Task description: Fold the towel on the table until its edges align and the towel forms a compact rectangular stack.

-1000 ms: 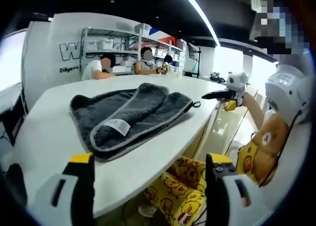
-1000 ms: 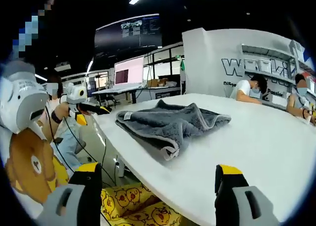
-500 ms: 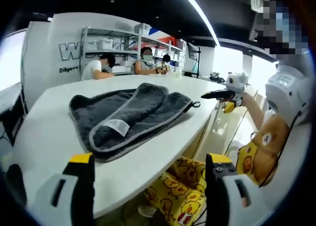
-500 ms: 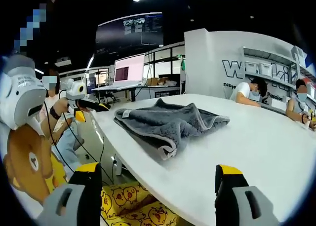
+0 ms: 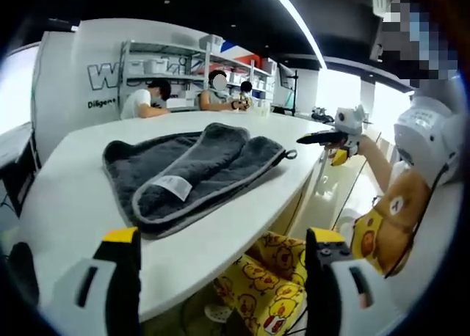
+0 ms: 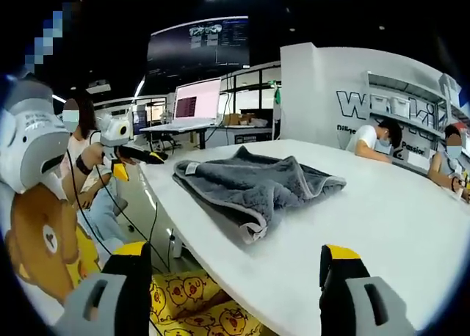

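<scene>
A plush dark grey towel [image 5: 192,176] with a paler stitched border and a white label lies loosely folded on a smooth white rounded table [image 5: 66,196], ahead of the left gripper [image 5: 220,277] and well apart from its wide-open jaws. The right gripper [image 6: 235,292] is equally spread, the towel [image 6: 257,185] ahead. Shelving [image 5: 169,64] lines the far wall.

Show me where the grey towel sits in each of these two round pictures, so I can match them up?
Left gripper view: the grey towel lies crumpled on the white table, left of centre, above the open jaws.
Right gripper view: the towel lies at the centre, near the table's curved edge.
Shared landmark: the white wall with large dark lettering, behind seated people.
</scene>
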`<state>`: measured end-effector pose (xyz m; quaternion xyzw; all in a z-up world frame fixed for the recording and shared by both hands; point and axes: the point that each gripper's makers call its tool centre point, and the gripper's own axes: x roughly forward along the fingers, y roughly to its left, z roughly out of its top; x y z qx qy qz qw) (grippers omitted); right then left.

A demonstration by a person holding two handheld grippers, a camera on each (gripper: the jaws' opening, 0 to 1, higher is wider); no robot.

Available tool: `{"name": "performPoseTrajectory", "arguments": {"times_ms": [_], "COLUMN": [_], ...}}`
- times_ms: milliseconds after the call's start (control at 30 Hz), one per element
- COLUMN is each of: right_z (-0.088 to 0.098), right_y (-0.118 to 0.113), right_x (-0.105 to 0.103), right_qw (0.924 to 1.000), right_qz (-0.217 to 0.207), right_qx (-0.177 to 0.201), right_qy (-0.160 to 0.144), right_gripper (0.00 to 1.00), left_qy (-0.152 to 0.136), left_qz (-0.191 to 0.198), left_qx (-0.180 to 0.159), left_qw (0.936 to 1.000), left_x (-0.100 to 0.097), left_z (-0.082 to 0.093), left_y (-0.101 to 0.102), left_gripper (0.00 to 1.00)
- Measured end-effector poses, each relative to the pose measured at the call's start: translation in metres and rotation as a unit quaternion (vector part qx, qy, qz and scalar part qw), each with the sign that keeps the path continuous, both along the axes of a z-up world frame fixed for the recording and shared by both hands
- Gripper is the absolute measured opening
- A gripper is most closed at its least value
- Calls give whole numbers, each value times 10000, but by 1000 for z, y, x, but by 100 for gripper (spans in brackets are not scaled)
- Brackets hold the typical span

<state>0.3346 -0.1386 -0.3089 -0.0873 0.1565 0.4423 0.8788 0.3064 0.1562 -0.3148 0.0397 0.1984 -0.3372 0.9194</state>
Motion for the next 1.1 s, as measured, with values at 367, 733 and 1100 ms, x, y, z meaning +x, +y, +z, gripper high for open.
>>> {"name": "performPoseTrajectory", "arguments": {"times_ms": [367,733,1100], "right_z": [9,47,47], "right_y": [3,32,88], "right_x": [4,53,175], "right_qw": [9999,9970,9920], "right_qz": [22,499,848], "right_qx": [-63,-366,-931], "right_qy": [-116,-461,-59], "right_gripper": [99,84,45], "left_qy": [-13,-14,-14], "left_qz": [2,-42,-17], "left_qx": [-28,-72,-133], "left_qw": [10000,10000,9999], "left_x": [0,1,0], "left_z": [-1,-2,-2], "left_y": [2,1,4], "left_gripper": [98,98,98]}}
